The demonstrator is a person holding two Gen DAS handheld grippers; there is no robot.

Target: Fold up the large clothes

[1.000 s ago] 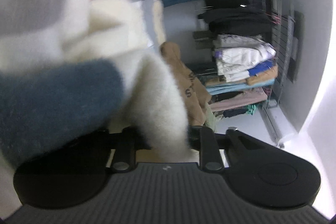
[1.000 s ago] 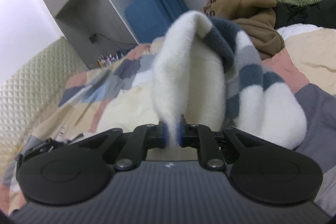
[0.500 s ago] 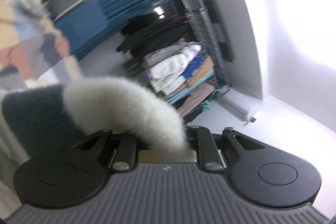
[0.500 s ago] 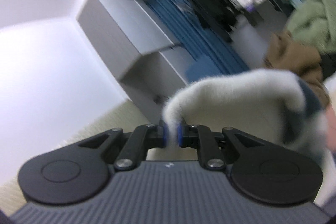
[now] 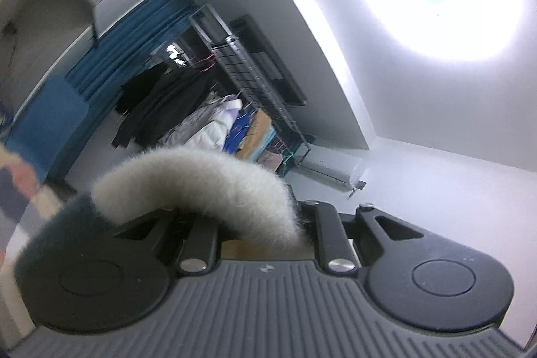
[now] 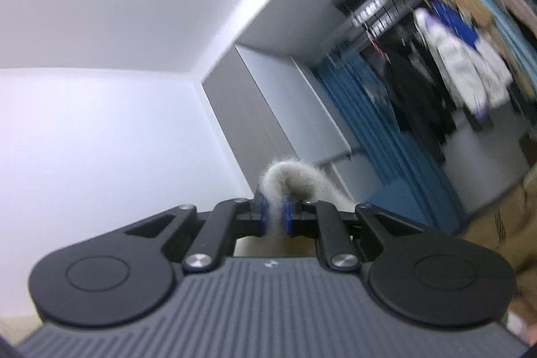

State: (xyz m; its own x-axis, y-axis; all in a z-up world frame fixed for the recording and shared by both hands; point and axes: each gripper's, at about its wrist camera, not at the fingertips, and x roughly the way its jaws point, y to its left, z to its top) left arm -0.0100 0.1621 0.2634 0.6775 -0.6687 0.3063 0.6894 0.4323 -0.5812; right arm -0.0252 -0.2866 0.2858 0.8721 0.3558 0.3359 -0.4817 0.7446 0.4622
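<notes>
Both jaws clamp fleece [image 6: 295, 178] — aloft.

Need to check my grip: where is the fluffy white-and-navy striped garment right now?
The fluffy white-and-navy striped garment is pinched in both grippers: it arches left from the left gripper in its view, and sits between the right gripper's blue fingers.

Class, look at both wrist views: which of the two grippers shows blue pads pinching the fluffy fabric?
The right gripper: its blue pads squeeze a thin cream fold of the fluffy garment. On the left gripper, the fluff hides any pads.
</notes>
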